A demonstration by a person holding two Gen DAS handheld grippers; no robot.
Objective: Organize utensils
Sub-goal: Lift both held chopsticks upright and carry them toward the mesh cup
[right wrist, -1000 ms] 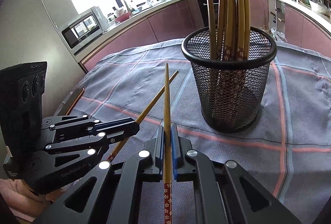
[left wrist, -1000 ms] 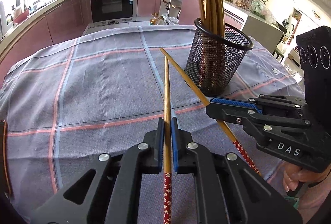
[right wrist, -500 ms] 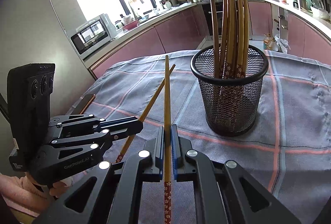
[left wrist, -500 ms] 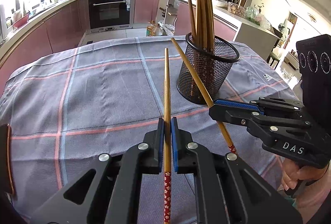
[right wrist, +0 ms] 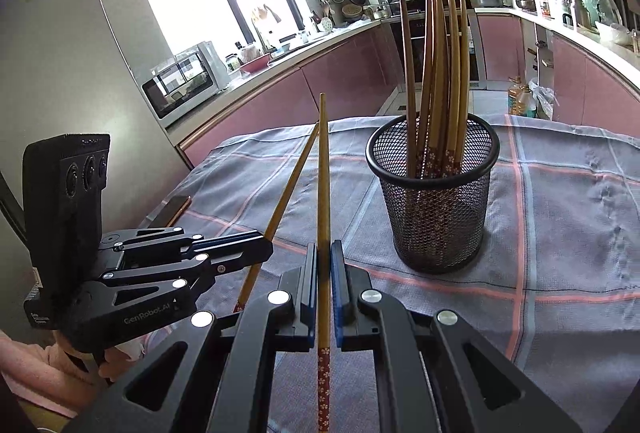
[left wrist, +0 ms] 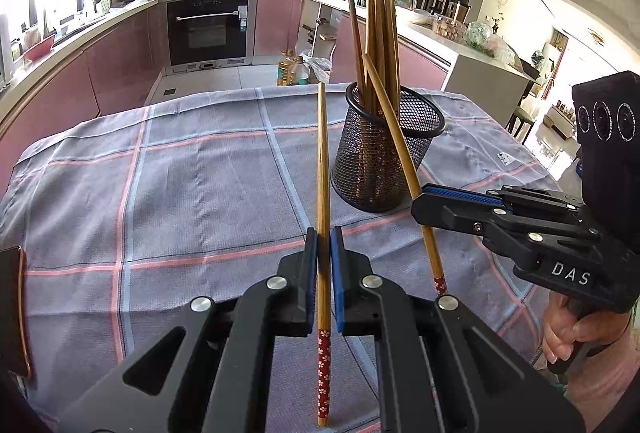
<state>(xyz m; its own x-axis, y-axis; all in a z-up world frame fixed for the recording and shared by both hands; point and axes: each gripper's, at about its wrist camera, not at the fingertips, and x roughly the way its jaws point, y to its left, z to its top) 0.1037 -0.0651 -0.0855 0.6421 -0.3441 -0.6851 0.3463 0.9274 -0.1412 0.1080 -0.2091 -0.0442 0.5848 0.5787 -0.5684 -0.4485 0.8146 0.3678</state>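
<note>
**Two chopsticks held, holder ahead**

Each chopstick is clamped mid-shaft: one [left wrist: 322, 169] in the left gripper [left wrist: 324, 273], the other [right wrist: 323, 185] in the right gripper [right wrist: 324, 285], both above the checked cloth [left wrist: 180, 185]. The mesh holder [right wrist: 434, 193] stands ahead, already holding several. To seat them well, tip each patterned end down over the rim before letting go. Both grippers point forward, side by side

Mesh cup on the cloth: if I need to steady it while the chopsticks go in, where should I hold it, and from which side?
Grip the mesh cup by its rolled black rim, one finger inside and one outside, probably on the near side. The chopsticks inside lean toward the far wall, so the near part of the rim is free. Both grippers already hold a chopstick, so one must let go first.
</note>
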